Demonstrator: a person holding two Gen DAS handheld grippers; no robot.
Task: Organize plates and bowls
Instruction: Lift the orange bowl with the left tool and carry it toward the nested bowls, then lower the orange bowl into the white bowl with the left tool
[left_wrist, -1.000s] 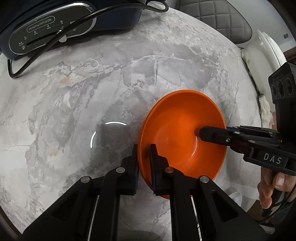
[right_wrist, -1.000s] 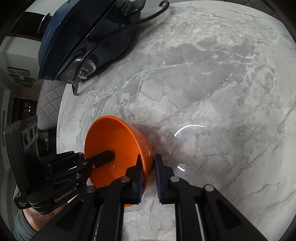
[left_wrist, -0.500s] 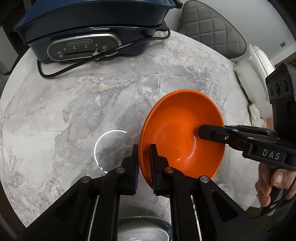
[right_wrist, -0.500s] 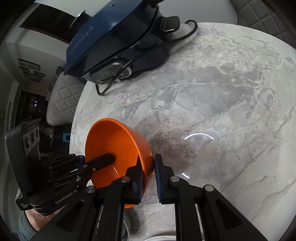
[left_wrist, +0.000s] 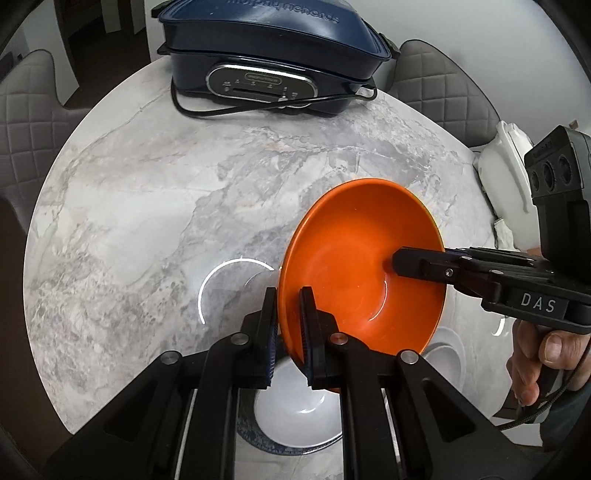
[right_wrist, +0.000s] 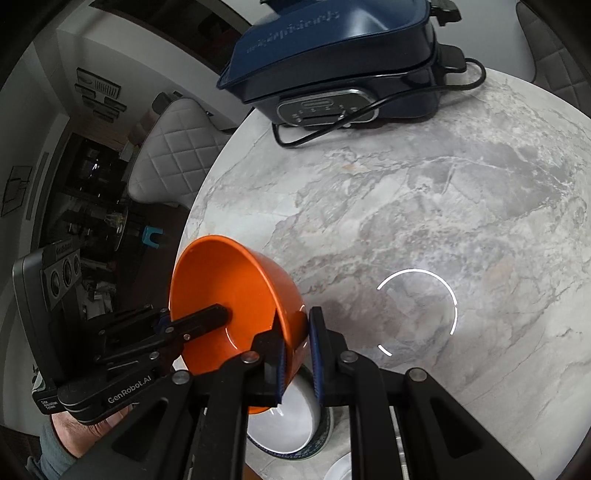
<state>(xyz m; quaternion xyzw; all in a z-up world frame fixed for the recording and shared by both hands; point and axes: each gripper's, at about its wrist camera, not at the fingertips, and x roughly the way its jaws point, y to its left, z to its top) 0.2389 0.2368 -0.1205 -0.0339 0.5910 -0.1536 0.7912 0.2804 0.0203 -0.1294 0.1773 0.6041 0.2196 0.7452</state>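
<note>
Left wrist view: left hand-held gripper (left_wrist: 289, 332) clamps the near-left rim of the orange bowl (left_wrist: 354, 258), tilted above a white bowl (left_wrist: 295, 410); right hand-held gripper (left_wrist: 397, 260) pinches its right rim.

Right wrist view: right hand-held gripper (right_wrist: 297, 350) grips the orange bowl (right_wrist: 225, 284) over the white bowl (right_wrist: 284, 424) on the bench (right_wrist: 424, 206).

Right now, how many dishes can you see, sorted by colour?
Orange: 1, the orange bowl
White: 2, the white bowl and the white plate
Blue-rimmed: 1, the blue-rimmed dish under the white bowl
Total: 4
</note>
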